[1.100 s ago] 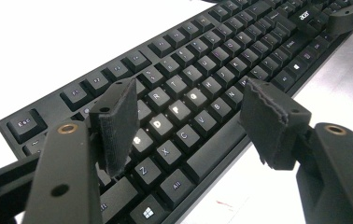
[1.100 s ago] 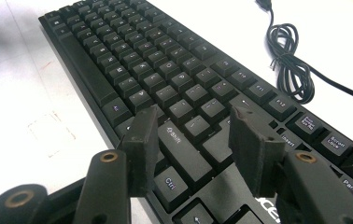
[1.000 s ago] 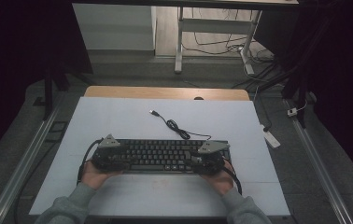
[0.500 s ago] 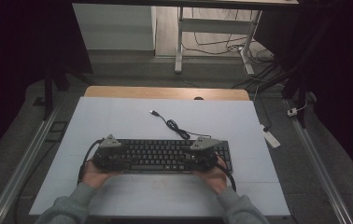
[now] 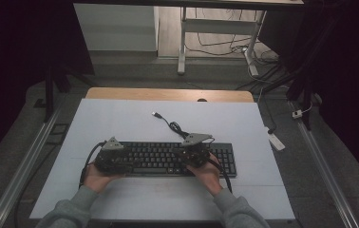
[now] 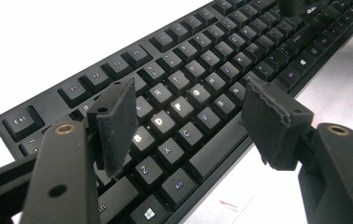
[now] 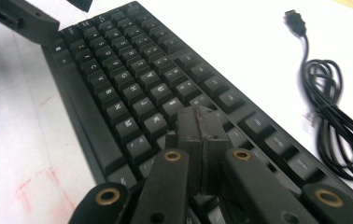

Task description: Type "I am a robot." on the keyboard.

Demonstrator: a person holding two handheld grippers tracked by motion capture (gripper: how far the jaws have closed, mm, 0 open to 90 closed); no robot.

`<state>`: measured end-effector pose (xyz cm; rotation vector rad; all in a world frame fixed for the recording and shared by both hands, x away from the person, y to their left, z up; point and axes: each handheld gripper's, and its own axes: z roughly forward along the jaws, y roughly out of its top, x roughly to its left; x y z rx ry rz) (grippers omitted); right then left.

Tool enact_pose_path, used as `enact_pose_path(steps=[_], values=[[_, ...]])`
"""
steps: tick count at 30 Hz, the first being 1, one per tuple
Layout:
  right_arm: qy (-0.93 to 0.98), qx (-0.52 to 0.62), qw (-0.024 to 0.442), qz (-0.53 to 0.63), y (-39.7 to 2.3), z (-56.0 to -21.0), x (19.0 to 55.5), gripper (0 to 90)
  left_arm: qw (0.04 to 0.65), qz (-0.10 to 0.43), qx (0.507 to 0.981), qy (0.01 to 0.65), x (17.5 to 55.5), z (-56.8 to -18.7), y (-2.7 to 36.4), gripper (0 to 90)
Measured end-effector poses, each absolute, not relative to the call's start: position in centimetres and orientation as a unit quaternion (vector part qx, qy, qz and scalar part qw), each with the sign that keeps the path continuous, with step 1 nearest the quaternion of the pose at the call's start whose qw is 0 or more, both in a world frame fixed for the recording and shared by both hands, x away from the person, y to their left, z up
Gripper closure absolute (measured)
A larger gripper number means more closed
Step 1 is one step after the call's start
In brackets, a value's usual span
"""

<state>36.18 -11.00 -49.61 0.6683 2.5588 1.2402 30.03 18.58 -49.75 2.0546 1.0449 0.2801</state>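
Observation:
A black keyboard (image 5: 158,156) lies across the front of the white table top (image 5: 120,123). Its cable (image 5: 173,126) is coiled behind it and ends in a USB plug (image 7: 295,21). My left gripper (image 5: 126,161) hovers over the keyboard's left end (image 6: 202,60), and its jaws (image 6: 188,107) stand open with only keys below them. My right gripper (image 5: 181,154) is over the keys right of the middle. Its jaws (image 7: 202,116) have just been closing and now meet flat with nothing between them, tips just above the keys (image 7: 132,79).
A wooden strip (image 5: 168,94) runs along the table's far edge. Metal rails (image 5: 25,156) flank the table on both sides, and a white block (image 5: 275,140) lies beyond the right edge. Desk legs and loose cables stand on the floor behind.
My right hand has slid left along the keyboard, from its right end to near the middle. The left hand and the keyboard have stayed where they were.

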Motion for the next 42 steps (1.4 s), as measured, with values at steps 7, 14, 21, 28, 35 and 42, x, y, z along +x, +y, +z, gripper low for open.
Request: enact_pose_path(steps=[7,14,21,28,35,42], values=[[0.881,0.228,0.106,0.401,-9.3,-50.6,36.9,89.7,0.398,0.109,0.812,0.413,30.0,-49.8,18.5,35.3],[0.885,0.233,0.111,0.388,-8.4,-51.1,37.7,89.6,0.396,0.108,0.813,0.412,30.0,-49.9,18.5,35.4],[0.886,0.232,0.112,0.386,-8.1,-51.4,37.9,89.6,0.396,0.11,0.813,0.413,30.0,-49.9,18.6,35.4],[0.887,0.23,0.117,0.383,-8.0,-51.4,37.8,89.6,0.395,0.11,0.813,0.413,30.0,-49.9,18.6,35.5],[0.889,0.227,0.123,0.377,-7.8,-51.5,37.8,89.8,0.394,0.111,0.814,0.413,30.0,-49.9,18.6,35.4],[0.872,0.233,0.113,0.415,-8.8,-50.4,37.4,87.9,0.396,0.112,0.812,0.415,30.1,-49.9,18.7,35.4]])
